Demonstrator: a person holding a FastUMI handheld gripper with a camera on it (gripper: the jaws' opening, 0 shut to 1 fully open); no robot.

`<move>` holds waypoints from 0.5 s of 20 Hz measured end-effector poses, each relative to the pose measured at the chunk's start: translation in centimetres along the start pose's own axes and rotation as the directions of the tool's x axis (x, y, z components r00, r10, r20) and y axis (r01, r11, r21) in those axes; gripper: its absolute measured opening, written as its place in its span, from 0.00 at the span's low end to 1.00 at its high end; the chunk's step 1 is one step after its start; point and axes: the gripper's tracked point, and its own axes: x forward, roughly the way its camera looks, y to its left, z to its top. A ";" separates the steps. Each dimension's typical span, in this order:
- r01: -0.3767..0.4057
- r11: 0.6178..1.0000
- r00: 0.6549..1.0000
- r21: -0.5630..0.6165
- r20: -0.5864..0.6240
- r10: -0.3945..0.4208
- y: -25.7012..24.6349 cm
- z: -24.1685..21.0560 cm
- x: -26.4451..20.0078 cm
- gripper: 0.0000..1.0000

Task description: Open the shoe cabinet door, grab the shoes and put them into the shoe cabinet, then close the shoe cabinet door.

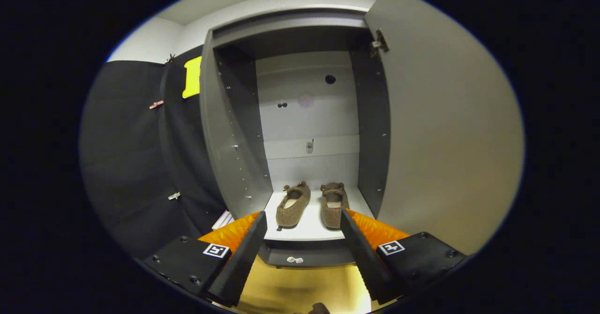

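Shoes (311, 204) already inside the shoe cabinet (234, 131), side by side on the white bottom shelf (307, 229), toes toward the back panel, heels toward the shelf's front edge. Left one angled slightly, toe leaning toward the right; right one nearly straight. Both well in from the front edge, neither overhanging it.

Gripper (303, 225) spread wide and empty, fingers clamped on nothing. Held in front of the cabinet opening, roughly level with the shelf's front edge. Shoes beyond the fingertips, framed in the gap between them, apart from both.

Door (450, 131) swung fully open on the right side, hinge (380, 42) visible near the upper corner of the opening. Judged step in hand: closing that door, the placing apparently done.

To do it well: back clear of the opening first, then round to the door's outer face or free edge, away from the hinge side. Push with one finger's flat or with the closed tips rather than trying to pinch the panel. Steady sweep along the hinge arc, no shove, slowing near the cabinet frame to avoid a bounce back open. Worth checking beforehand that no heel sticks past the shelf's front edge; from this view, none seems to.
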 end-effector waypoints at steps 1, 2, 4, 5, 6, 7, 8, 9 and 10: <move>-0.003 1.000 1.000 0.004 0.020 0.003 -0.4 0.4 -1.6 0.99; -0.006 1.000 0.999 0.004 0.037 0.005 -0.7 0.8 -3.4 0.99; -0.022 1.000 0.998 -0.001 0.063 0.022 -1.2 1.4 -6.8 0.99; -0.040 0.999 0.996 -0.003 0.075 0.041 -1.3 1.4 -8.7 0.99; -0.054 0.998 0.996 -0.008 0.077 0.055 -1.6 1.4 -10.3 0.99; -0.061 0.998 0.996 -0.013 0.072 0.062 -2.3 1.1 -11.7 0.99; -0.062 0.998 0.996 -0.019 0.068 0.063 -3.0 0.9 -13.0 0.99; -0.058 0.998 0.996 -0.030 0.067 0.060 -4.0 0.8 -14.5 0.99; -0.064 0.997 0.996 -0.033 0.063 0.066 -4.5 0.7 -15.8 0.99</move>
